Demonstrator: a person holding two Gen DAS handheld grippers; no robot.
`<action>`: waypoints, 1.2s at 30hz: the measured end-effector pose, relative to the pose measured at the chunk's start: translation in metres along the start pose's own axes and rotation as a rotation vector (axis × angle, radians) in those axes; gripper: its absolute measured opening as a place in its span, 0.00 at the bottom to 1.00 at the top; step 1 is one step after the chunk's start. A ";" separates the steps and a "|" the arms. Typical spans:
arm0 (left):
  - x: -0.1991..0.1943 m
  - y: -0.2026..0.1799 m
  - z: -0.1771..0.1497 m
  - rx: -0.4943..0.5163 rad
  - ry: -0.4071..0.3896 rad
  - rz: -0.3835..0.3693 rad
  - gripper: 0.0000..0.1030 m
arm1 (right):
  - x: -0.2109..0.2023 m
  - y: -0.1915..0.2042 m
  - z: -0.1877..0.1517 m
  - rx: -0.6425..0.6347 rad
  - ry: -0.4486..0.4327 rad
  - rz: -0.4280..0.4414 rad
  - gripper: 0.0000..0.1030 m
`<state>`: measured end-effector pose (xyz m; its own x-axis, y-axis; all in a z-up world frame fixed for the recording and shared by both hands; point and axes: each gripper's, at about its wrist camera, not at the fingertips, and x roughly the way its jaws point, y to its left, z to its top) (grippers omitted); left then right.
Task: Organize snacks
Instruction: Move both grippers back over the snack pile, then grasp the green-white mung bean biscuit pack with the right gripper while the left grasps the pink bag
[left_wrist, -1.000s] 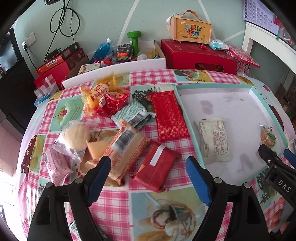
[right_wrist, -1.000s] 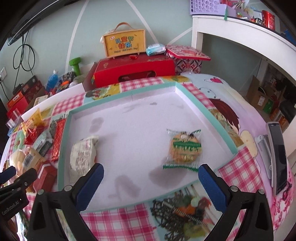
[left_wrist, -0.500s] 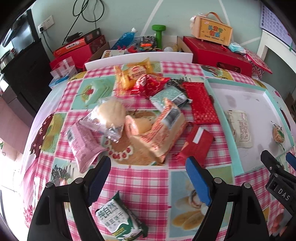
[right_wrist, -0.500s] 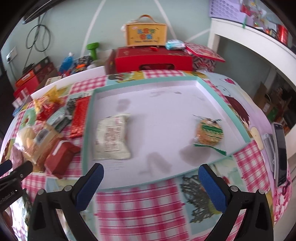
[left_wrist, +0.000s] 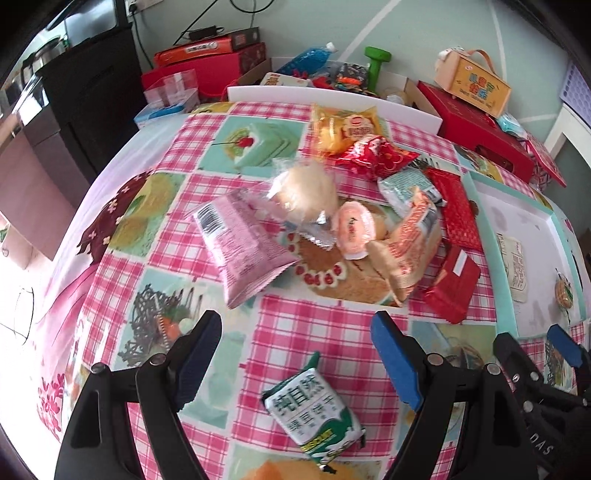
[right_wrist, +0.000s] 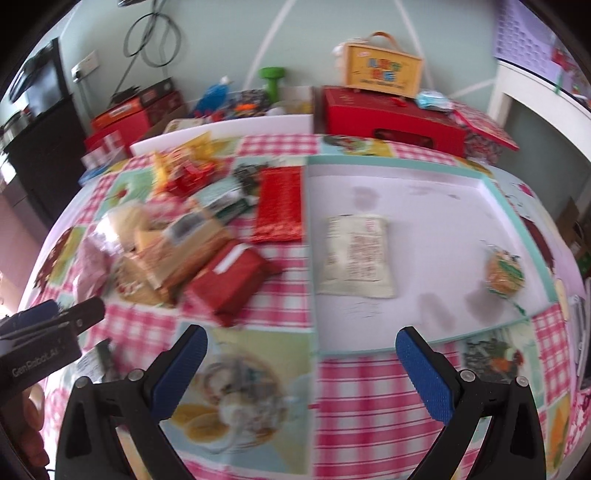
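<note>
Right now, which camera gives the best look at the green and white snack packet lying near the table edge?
The left wrist view: the green and white packet lies sharp and whole between its open fingers. In the right wrist view only a blurred sliver shows at lower left.

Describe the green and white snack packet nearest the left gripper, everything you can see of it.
The green and white packet is a small sealed pillow pouch of glossy film: white face with large green Chinese characters, green edges, crimped ends. It lies flat and skewed on the checked tablecloth, alone, apart from the snack pile, between the open fingers of the left gripper; nothing touches it.

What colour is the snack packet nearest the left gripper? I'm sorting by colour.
Green and white packet, clearest in the left wrist view.
</note>
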<state>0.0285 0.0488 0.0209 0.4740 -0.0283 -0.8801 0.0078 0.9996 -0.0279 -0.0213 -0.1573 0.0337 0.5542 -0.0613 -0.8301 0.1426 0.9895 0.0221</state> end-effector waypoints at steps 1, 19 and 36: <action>-0.001 0.005 -0.001 -0.010 0.001 0.003 0.81 | 0.000 0.006 -0.001 -0.012 0.004 0.012 1.00; 0.009 0.058 -0.011 -0.109 0.047 0.059 0.81 | 0.001 0.101 -0.026 -0.235 0.055 0.241 1.00; 0.027 0.086 -0.015 -0.147 0.084 0.103 0.81 | 0.019 0.133 -0.039 -0.323 0.112 0.235 1.00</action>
<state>0.0290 0.1337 -0.0127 0.3905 0.0674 -0.9181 -0.1689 0.9856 0.0005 -0.0240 -0.0214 -0.0012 0.4460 0.1683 -0.8791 -0.2517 0.9661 0.0573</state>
